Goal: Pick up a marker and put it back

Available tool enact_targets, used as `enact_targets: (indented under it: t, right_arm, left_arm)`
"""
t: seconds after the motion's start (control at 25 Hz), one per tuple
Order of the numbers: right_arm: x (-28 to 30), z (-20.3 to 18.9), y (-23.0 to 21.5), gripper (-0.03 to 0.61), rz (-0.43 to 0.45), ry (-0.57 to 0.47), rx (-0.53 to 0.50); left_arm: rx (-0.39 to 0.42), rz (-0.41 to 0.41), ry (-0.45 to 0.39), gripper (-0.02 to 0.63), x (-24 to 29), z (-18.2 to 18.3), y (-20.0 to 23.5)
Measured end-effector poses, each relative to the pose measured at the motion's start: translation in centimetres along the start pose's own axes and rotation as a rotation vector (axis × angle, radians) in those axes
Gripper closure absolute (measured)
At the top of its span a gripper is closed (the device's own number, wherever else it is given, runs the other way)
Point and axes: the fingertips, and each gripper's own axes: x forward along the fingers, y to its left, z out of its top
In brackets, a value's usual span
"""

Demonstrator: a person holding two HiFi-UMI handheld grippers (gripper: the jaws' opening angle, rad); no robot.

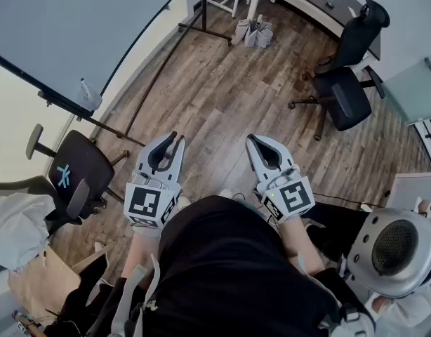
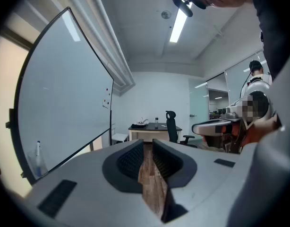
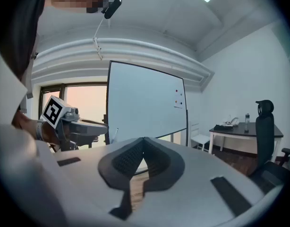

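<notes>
Left gripper [image 1: 175, 139] is hanging over the wooden floor [image 1: 222, 97], just ahead of the person's lap. Its jaws are standing slightly apart, and only floorboards are showing through the narrow gap. Right gripper [image 1: 252, 139] is hanging beside it on the right, with its jaw tips meeting and nothing caught between them. Both are pointing away from the person, nearly level.

The marker [image 1: 83, 85] is standing upright at the bottom edge of the whiteboard [image 1: 75, 20], far on the left and well apart from both grippers. A black office chair [image 1: 345, 83] is sitting on the far right, next to a desk [image 1: 307, 2]. Another dark chair [image 1: 75, 170] is standing on the near left, below the whiteboard's frame.
</notes>
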Motion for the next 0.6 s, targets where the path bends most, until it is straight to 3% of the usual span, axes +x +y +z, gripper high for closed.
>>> enact_targets:
  t: [0.6]
  right_arm:
    - [-4.4,-1.6,-7.8,0.565,-0.027,-0.043,0.074]
  left_arm:
    - [0.01,0.006,0.056,0.549,5.6,-0.7,-5.8]
